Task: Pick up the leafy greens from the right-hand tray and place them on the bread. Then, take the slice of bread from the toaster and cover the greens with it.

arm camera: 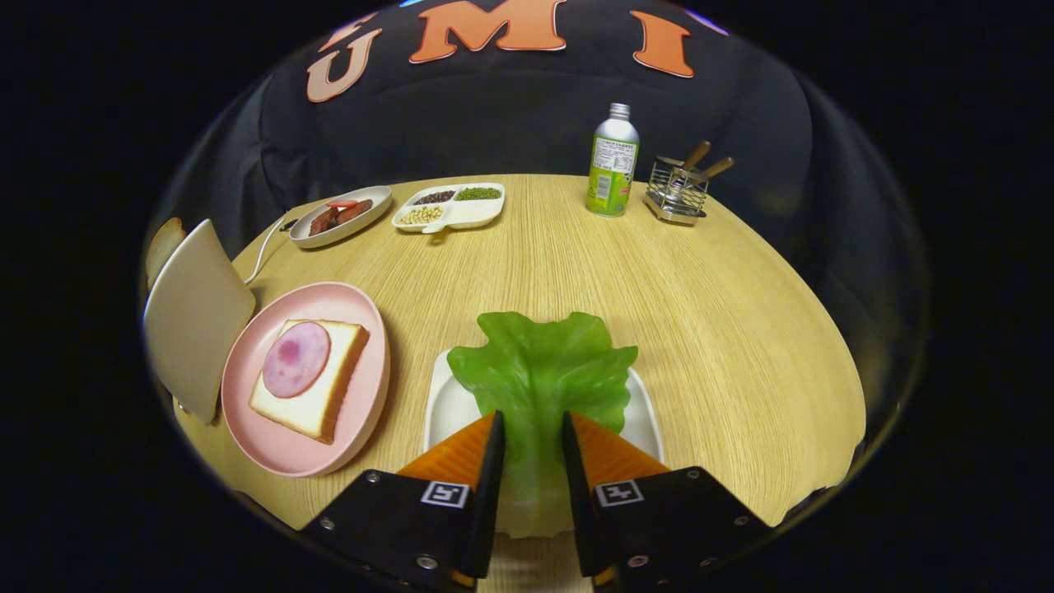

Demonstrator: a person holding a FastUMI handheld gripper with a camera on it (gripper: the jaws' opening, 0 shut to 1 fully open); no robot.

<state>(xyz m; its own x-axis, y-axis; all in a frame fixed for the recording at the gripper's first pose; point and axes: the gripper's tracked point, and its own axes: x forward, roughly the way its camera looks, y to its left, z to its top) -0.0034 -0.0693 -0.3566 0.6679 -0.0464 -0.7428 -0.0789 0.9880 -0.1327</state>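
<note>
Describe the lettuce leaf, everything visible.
The lettuce leaf is glossy green and plastic-looking, with a ruffled far edge and a paler stem end. It lies over the white tray, its frilly tip reaching past the tray's far rim. The stem sits between the gripper fingers, which press on it from both sides.

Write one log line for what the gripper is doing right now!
gripper: shut on greens | greens: over white tray | bread: ham-topped, on pink plate | next: carry greens to bread

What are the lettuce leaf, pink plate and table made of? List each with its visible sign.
Lettuce leaf, between the tongs: likely soft plastic or silicone; waxy sheen, uniform green.
Pink plate: probably matte plastic or melamine; even colour, dull surface.
Table: light wood or wood-look laminate; fine straight grain lines.
</note>
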